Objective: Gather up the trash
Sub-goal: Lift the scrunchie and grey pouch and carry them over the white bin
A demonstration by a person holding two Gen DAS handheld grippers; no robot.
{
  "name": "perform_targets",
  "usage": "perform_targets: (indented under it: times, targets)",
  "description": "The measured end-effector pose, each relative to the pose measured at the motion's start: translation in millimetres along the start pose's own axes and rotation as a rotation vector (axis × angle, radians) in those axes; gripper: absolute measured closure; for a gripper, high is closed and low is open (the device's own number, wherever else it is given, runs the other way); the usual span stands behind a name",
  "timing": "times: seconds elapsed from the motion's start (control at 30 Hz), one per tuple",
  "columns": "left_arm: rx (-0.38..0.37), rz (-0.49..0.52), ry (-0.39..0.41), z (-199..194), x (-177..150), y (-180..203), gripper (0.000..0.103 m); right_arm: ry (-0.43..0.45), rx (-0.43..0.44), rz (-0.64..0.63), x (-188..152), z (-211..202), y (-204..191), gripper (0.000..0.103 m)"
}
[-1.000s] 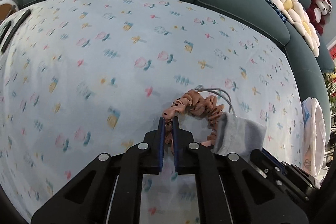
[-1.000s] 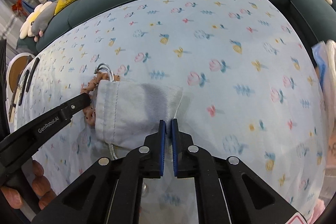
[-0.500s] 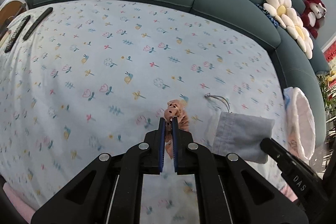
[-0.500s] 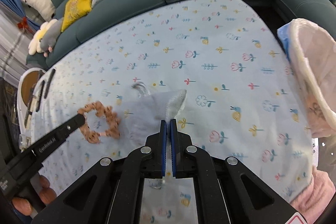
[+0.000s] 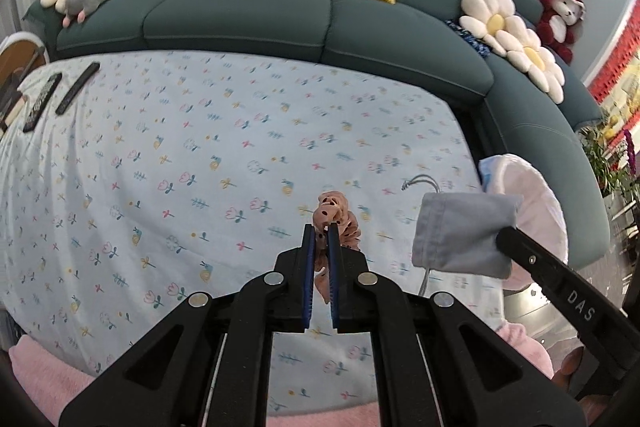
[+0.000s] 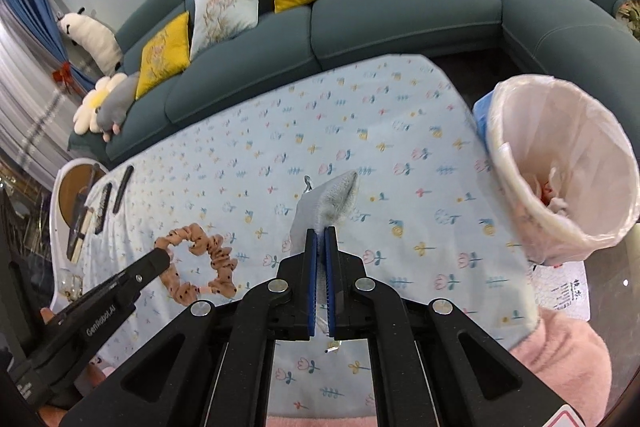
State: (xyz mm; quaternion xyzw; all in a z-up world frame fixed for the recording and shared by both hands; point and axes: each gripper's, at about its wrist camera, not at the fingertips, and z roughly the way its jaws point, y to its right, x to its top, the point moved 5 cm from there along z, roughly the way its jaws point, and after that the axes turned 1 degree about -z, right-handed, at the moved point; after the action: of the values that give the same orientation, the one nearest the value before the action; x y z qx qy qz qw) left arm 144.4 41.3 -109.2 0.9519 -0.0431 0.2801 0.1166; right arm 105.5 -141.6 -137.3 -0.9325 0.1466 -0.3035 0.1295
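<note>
The left gripper [image 5: 321, 237] pinches a pink dotted scrunchie [image 5: 336, 219] above the floral tablecloth [image 5: 200, 147]. The right gripper [image 6: 321, 239] clamps a grey drawstring pouch [image 6: 328, 203]. Only the right view looks into the lined trash bin [image 6: 560, 163], which holds what may be crumpled tissue.

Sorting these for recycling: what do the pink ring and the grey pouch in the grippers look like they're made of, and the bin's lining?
Scrunchie: soft gathered fabric, matte pink with dark dots, ruffled all round. Pouch: grey woven cloth, matte, with visible seams and a cord at its mouth; its opening looks fuzzy inside. Bin liner: thin plastic film, translucent white and crinkled over the rim.
</note>
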Motion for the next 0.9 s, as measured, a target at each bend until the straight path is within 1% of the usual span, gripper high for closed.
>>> perform_targets:
  times: [0.2, 0.4, 0.57, 0.9]
  targets:
    - [-0.023, 0.053, 0.029, -22, -4, 31, 0.097, 0.043, -0.002, -0.001, 4, -29, 13, 0.099]
    - [-0.042, 0.109, 0.039, -34, -8, 59, 0.097, 0.067, -0.006, 0.007, 4, -51, 30, 0.099]
    - [-0.057, 0.143, 0.034, -37, -12, 80, 0.097, 0.088, -0.016, 0.008, 5, -66, 43, 0.099]
    - [-0.074, 0.215, 0.032, -40, -18, 118, 0.097, 0.124, -0.006, 0.047, 8, -86, 70, 0.099]
